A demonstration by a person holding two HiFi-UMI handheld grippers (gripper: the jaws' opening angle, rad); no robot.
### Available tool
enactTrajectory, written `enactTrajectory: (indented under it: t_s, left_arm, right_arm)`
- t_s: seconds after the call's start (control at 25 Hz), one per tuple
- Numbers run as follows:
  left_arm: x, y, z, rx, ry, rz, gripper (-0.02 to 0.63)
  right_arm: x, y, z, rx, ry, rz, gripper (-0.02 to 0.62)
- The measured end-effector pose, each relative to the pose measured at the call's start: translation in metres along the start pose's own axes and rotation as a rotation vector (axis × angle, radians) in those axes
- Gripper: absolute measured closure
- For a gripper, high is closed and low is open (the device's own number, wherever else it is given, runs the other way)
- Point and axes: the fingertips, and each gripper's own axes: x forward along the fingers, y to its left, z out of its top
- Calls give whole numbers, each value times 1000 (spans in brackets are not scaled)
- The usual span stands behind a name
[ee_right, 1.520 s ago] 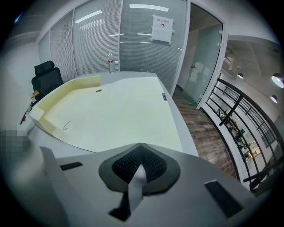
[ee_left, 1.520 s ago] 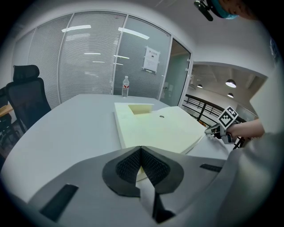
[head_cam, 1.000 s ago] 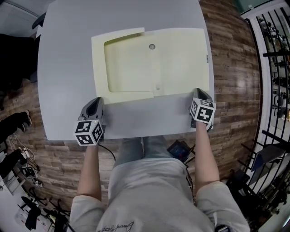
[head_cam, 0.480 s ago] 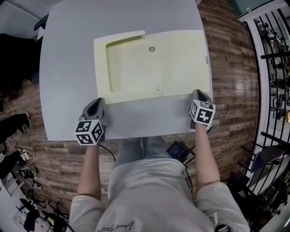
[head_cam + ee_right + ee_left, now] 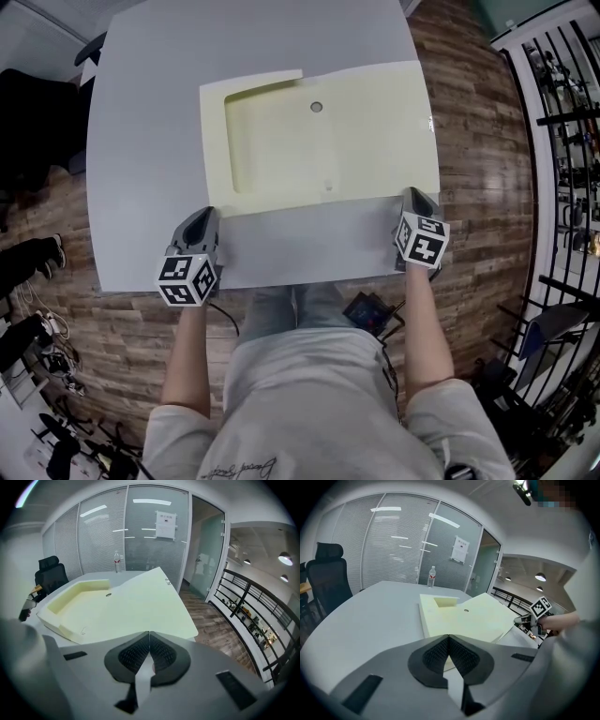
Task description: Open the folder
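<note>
Although the pale yellow folder point(image 5: 319, 141) lay flat along its left side on the grey worktop point(image 5: 150, 112), the opening was judged barely begun. Its cover point(image 5: 140, 602) was seen tilted up at the near right corner, with most of the swing left. That corner was pinched by the closed fingers of the right gripper point(image 5: 149, 633). The fingers of the left gripper point(image 5: 449, 638) were shut at the near left corner; a grip there could not be confirmed.

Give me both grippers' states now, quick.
Left gripper: closed, tips at the near-left corner of the folder; grip on it cannot be told.
Right gripper: closed on the near-right corner of the folder cover, raised off the table.
</note>
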Motion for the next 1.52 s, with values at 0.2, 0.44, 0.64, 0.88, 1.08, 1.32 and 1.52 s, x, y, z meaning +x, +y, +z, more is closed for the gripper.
enactTrajectory:
  t_s: [0.2, 0.44, 0.64, 0.88, 1.08, 1.32, 1.52]
  left_arm:
    - [-4, -6, 3, 8, -6, -19, 597]
    - [-13, -14, 8, 28, -21, -42, 597]
    - [-19, -30, 17, 31, -49, -66, 597]
    - [-33, -40, 28, 40, -87, -82, 597]
    - [-41, -45, 38, 51, -111, -81, 597]
    - [-53, -56, 51, 35, -150, -100, 597]
    - [-65, -65, 63, 31, -196, -121, 597]
  right_arm:
    - [-12, 7, 14, -6, -39, 4, 572]
    - [-26, 21, 26, -15, -74, 32, 572]
    - [-35, 28, 32, -34, -101, 68, 572]
    - [-45, 46, 39, -77, -144, 130, 572]
    - [-55, 60, 46, -104, -169, 175, 572]
    - [-69, 78, 51, -106, -189, 242, 572]
    - [-89, 99, 65, -64, -237, 339, 572]
